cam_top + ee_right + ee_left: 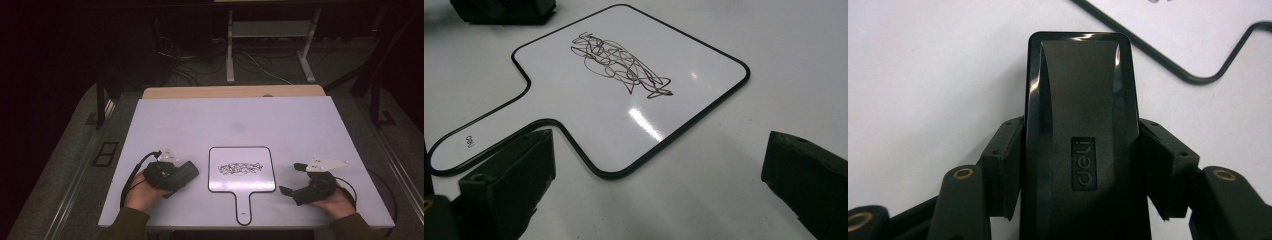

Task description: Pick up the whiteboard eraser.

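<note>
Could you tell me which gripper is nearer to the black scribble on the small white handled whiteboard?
The left. The left gripper, shut on a black eraser, sits just beside the whiteboard edge. The right gripper, jaws open, stands further off from the black scribble.

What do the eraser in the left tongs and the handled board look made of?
Eraser: looks like hard black plastic, glossy at the edges with sharp glints, duller down the middle, with an embossed logo. Handled board: smooth glossy white surface, likely coated dry-wipe, with mirror-like glare spots, a thin dark rim and black scribble.
</note>
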`<state>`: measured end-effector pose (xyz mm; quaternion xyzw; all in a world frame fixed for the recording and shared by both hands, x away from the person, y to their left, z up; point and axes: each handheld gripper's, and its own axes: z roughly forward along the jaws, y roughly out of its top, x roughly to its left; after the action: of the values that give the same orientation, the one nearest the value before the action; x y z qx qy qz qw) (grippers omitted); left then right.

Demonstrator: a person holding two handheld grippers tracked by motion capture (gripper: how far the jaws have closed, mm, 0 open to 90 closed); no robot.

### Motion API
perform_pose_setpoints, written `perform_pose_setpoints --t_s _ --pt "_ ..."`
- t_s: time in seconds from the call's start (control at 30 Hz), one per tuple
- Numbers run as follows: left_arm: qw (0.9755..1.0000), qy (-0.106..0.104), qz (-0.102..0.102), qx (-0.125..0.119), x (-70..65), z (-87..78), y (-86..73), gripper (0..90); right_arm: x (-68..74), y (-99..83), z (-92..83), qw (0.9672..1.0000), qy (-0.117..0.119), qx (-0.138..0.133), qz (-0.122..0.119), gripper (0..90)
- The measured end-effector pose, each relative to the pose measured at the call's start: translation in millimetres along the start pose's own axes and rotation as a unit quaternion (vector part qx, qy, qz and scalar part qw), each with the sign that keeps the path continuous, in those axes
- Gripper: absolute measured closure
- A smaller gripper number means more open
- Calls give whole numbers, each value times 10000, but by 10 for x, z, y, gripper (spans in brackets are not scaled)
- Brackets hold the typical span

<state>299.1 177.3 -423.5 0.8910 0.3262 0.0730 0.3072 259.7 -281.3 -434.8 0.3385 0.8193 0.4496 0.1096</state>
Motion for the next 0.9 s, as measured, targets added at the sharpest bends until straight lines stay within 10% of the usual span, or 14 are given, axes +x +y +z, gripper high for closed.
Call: perform_pose_setpoints --t_s 0.9 --pt "9988 -37 63 -489 -5 -164 197 390 2 -11 -26 10000 3 -37 9 0"
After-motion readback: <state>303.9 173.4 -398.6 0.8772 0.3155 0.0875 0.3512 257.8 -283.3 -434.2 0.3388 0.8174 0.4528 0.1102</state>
